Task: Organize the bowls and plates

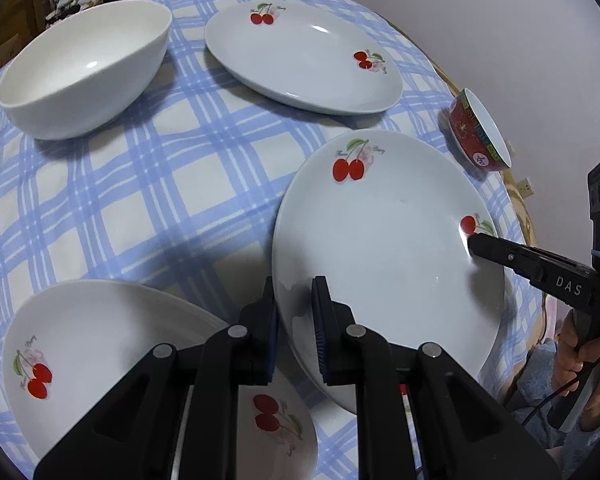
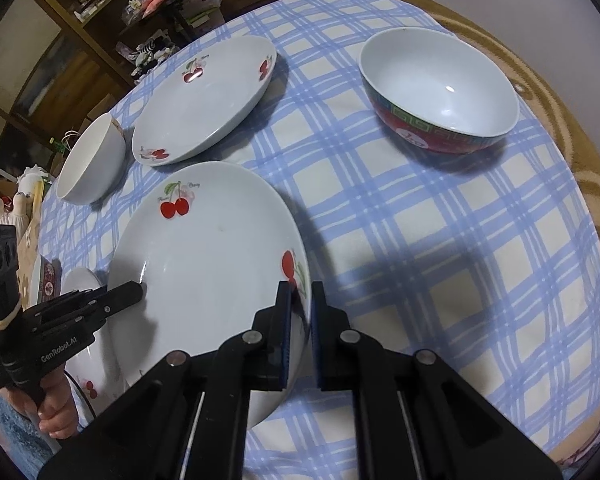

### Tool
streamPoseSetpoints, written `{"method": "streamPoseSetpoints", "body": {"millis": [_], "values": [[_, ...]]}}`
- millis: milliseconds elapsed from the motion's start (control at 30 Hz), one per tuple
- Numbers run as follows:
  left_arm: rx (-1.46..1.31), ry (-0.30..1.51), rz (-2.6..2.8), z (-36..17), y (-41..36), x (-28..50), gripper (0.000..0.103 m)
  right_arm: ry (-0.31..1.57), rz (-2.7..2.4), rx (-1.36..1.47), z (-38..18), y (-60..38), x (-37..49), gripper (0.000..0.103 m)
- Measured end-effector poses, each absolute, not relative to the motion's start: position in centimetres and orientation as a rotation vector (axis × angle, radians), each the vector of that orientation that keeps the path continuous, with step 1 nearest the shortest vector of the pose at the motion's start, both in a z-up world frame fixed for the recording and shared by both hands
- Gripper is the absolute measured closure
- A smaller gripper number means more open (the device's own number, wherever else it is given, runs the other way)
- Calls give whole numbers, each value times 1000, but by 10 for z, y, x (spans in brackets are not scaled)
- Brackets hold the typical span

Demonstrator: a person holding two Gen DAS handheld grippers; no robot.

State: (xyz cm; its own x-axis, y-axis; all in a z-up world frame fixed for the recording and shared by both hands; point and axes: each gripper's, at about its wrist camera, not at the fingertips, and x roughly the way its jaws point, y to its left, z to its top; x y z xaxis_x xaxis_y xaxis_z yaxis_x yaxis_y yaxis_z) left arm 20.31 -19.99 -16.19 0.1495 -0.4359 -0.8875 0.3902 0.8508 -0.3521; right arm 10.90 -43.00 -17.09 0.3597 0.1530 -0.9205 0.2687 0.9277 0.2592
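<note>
From the left wrist, the left gripper [image 1: 294,316] is pinched narrow on the near rim of a white cherry-print plate [image 1: 384,256], one pad under the edge and one on top; the plate sits tilted, its near edge raised off the checked cloth of the worktop [image 1: 148,208]. Across the plate from this gripper, the right gripper [image 1: 474,242] bites the opposite rim beside a cherry motif. Just left of the gripper and lower lies a second cherry plate [image 1: 100,344], which looks like the likely place for stacking. Ahead stands a third cherry plate [image 1: 300,56], ahead and left a plain white bowl [image 1: 84,68], ahead and right a red patterned bowl [image 1: 480,132]. From the right wrist, the right gripper [image 2: 300,320] has its pads tight on the same plate's [image 2: 204,264] rim, and the left gripper [image 2: 134,292] grips the far side to its left. The step in hand appears to be a two-handed lift of this plate; the next move would call for raising both sides evenly and carrying it leftward onto the neighbouring plate. The plate is glossy, shallow and clean, with red cherries printed near the rim.
</note>
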Motion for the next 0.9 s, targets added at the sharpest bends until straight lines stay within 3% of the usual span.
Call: {"method": "streamPoseSetpoints", "body": {"millis": [900], "values": [[-40,1207,-503,-101,-152,189,89,1118,-34,437,-139,-392,108,92]]}}
